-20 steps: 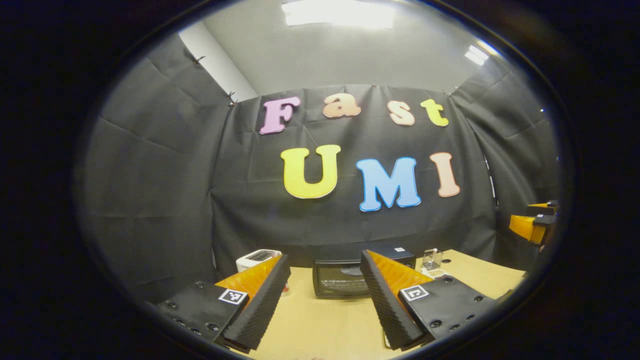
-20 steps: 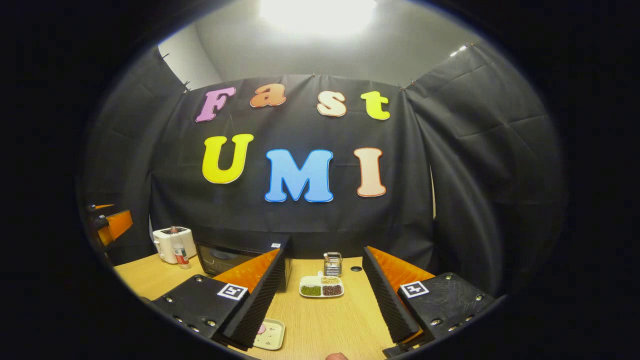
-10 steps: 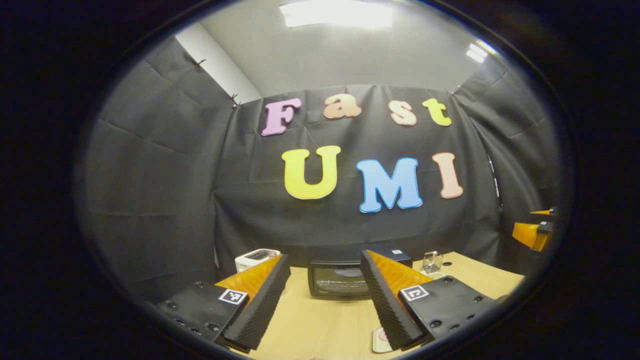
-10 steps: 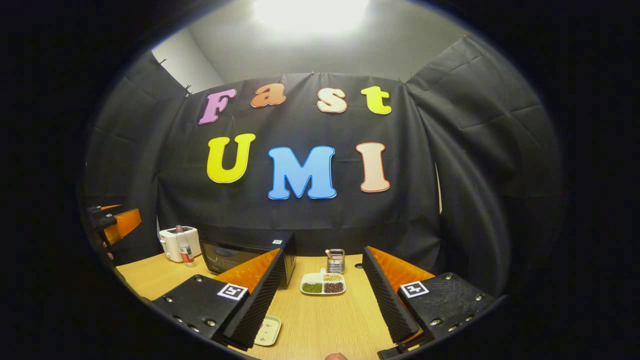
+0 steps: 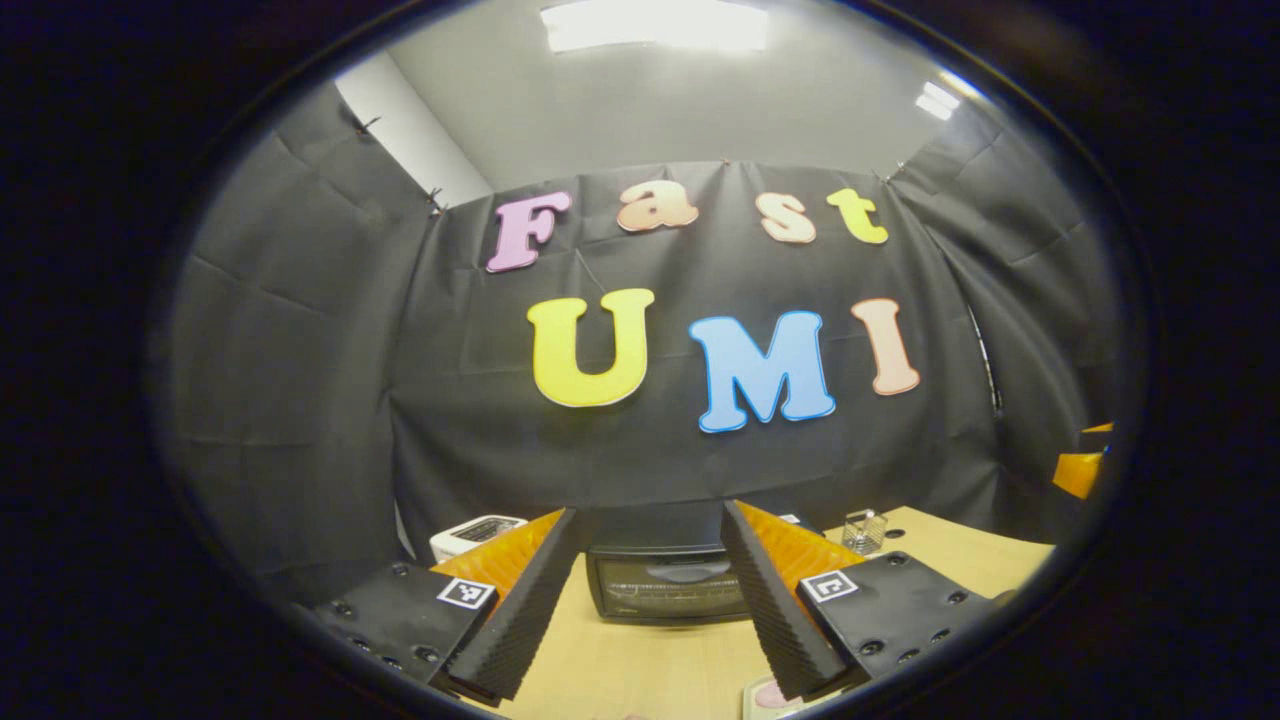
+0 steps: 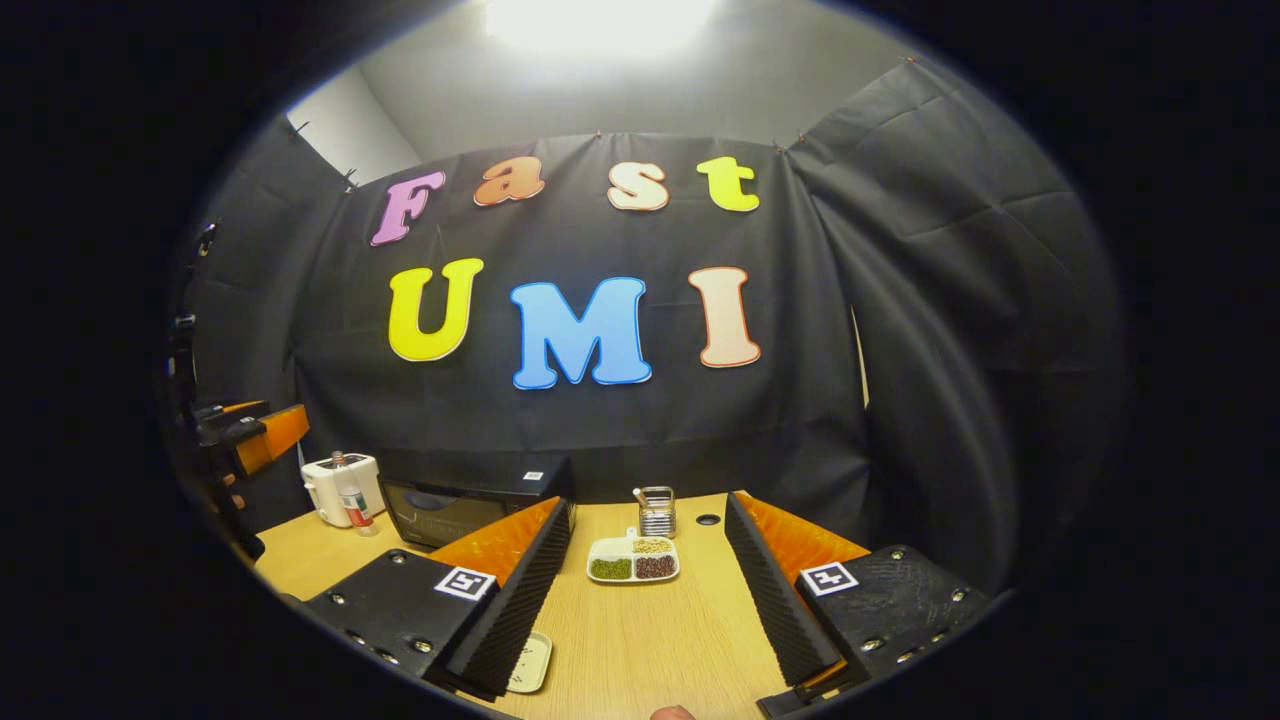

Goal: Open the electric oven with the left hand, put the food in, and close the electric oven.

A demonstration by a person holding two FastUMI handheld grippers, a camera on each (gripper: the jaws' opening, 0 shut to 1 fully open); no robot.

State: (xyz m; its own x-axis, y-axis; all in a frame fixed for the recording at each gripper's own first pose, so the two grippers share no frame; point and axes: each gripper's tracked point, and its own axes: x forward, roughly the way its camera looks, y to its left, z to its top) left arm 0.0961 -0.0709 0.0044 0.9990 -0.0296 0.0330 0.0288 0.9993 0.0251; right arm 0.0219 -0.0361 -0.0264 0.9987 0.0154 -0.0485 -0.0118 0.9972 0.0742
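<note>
The electric oven (image 5: 668, 585) is a dark, boxy appliance with a glossy glass door, shut, standing at the back of the pale wood-grain table (image 5: 640, 670) against the black cloth wall; in the left gripper view it sits straight ahead, framed between the fingers, and its right end is hidden behind one finger. The food appears to be the white three-part tray (image 6: 633, 562) of green, dark and pale grains, lying mid-table in the right gripper view, apart from the oven (image 6: 455, 508). The left gripper (image 5: 648, 590) hovers above the table with its ridged foam fingers spread wide, holding nothing. The right gripper (image 6: 645, 590) is likewise wide and empty, aimed at the tray. A small flat plate (image 6: 530, 663) near the table's front edge is half covered by a finger. Beyond the oven stand a white toaster (image 6: 332, 485) with a small bottle (image 6: 354, 497) before it, and a wire-mesh holder (image 6: 656, 511) behind the tray.
</note>
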